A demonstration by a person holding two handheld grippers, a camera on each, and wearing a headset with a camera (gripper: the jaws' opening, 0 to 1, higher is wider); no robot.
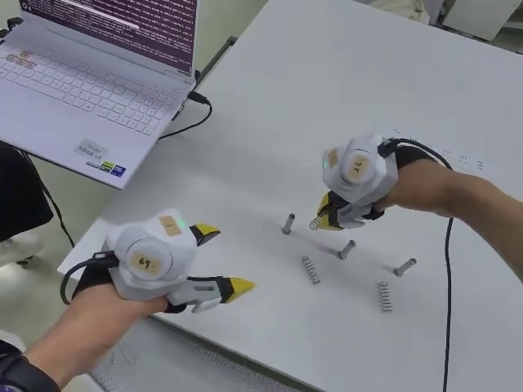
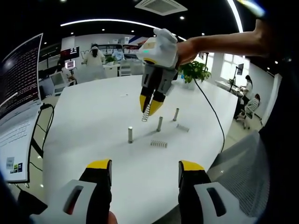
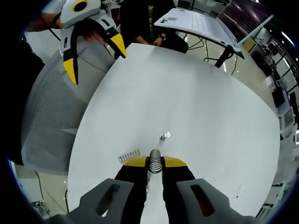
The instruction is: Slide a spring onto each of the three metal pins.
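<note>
White table (image 1: 327, 82), spring (image 3: 155, 161) partly hidden, laptop (image 1: 90, 73) cropped

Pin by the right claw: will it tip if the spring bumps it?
Probably tips easily: the pin is slim, upright, with no base visible. Being round, it would likely roll once down. The spring in the right claw looks thin-coiled, so it may flex first.

Springs (image 1: 310, 269) among pins (image 1: 346, 249) on table (image 1: 327, 98) — laptop (image 1: 90, 82) left

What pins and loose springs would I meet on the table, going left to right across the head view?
left pin → left spring → middle pin → right spring → right pin
</note>
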